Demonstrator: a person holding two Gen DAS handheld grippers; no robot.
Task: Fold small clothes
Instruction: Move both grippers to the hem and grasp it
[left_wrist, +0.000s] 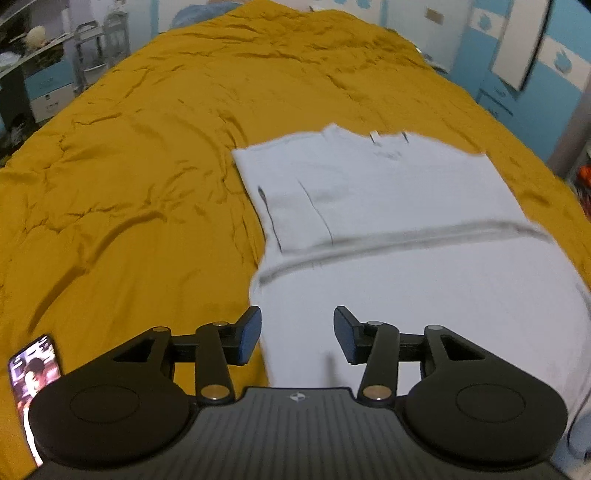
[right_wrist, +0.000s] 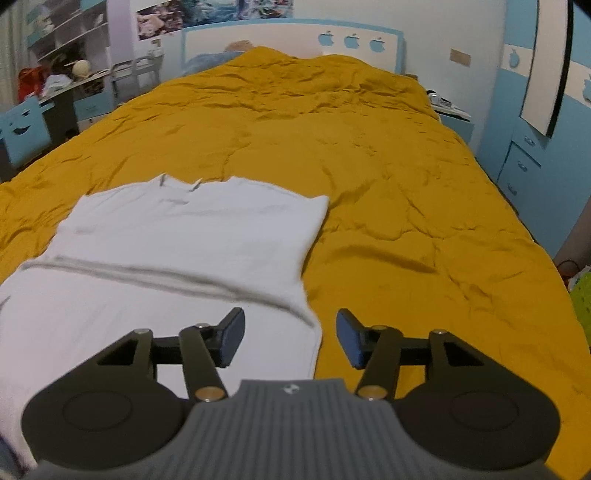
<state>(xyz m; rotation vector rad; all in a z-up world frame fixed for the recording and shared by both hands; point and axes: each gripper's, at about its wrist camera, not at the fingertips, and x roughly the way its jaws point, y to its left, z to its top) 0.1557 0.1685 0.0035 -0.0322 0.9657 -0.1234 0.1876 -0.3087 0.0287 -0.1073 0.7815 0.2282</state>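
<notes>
Looking along the left tool (left_wrist: 297, 334): jaws parted, nothing between the blue pads, which hang clear above the cloth. White garment (left_wrist: 388, 236) lies flat on the mustard bed cover (left_wrist: 147, 166), spreading ahead of the tool and off to its right. A grey fold line crosses it just ahead of the fingertips; the near portion runs under the tool body and out of sight. Its right edge is cut by the frame. Collar end is far from the tool, with a small tag, blurred. To the tool's left, a lit phone (left_wrist: 33, 373), its lower part hidden behind the tool's housing; screen content unreadable. Furniture beyond the bed is too smeared to identify.

Right wrist view: right tool (right_wrist: 290, 338) also released, pads apart, nothing gripped. No earlier picture to compare. Garment's right edge passes between the fingers, below them; left finger (right_wrist: 231, 338) over white cloth, the right one over bare bed cover. Garment's near left corner is hidden by the housing. Headboard (right_wrist: 291, 37) far ahead bears blue apple shapes; shelves at far left are indistinct.
</notes>
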